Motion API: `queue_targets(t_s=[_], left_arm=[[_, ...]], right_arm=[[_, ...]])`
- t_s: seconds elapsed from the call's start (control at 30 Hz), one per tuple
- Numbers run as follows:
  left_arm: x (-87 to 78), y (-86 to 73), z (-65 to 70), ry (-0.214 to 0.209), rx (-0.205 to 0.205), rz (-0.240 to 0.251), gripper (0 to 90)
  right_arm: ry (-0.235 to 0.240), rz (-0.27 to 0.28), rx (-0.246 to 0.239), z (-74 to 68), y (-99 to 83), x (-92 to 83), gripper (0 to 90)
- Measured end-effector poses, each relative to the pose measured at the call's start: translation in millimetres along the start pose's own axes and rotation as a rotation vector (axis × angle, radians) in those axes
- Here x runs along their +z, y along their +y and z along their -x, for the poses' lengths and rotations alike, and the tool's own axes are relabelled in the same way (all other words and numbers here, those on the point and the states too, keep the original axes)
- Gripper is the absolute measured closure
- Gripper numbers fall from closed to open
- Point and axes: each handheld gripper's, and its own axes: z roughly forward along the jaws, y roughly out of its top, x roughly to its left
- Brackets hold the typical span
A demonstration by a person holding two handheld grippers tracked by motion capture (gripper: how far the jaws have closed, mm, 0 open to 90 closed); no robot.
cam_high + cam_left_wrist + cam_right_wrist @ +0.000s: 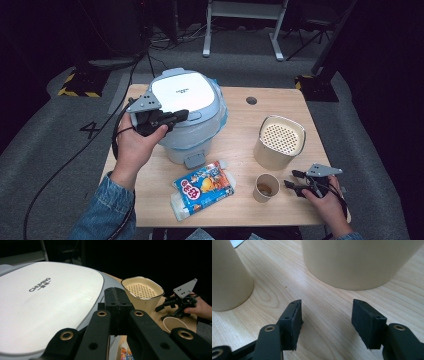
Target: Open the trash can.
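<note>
A pale blue cooker (195, 135) with a white lid (182, 92) stands at the table's back left. My left gripper (182, 116) hovers at the lid's front edge, held level and pointing right. In the left gripper view its pads (116, 293) are pressed together with nothing between them, just past the rim of the lid (50, 302). My right gripper (292, 179) rests low at the front right, pointing left between a paper cup (265, 187) and a cream perforated container (280, 140). Its jaws (325, 315) stand apart over bare wood, holding nothing.
A colourful snack bag (202, 187) lies flat near the front edge of the wooden table (240, 120). The paper cup has brown residue inside. A round grommet (251, 100) sits at the back. Cables trail off the table's left side.
</note>
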Motion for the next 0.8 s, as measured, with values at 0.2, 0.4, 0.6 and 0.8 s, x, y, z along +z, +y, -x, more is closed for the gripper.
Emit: queue_targets(t_s=[0.2, 0.4, 0.6, 0.8], left_arm=[[11.3, 1.5, -1.1, 0.013, 0.005, -0.011, 90.0], [18.2, 0.7, 1.4, 0.033, 0.017, -0.029, 90.0], [19.2, 4.5, 4.9, 0.067, 0.061, -0.057, 90.0], [20.2, 7.3, 7.8, 0.090, 0.094, -0.080, 90.0]], right_arm=[[0.000, 0.000, 0.000, 0.0, 0.0, 0.0, 42.2], [0.000, 0.000, 0.000, 0.0, 0.0, 0.0, 42.2], [0.000, 0.000, 0.000, 0.0, 0.0, 0.0, 42.1], [0.000, 0.000, 0.000, 0.0, 0.0, 0.0, 42.1]])
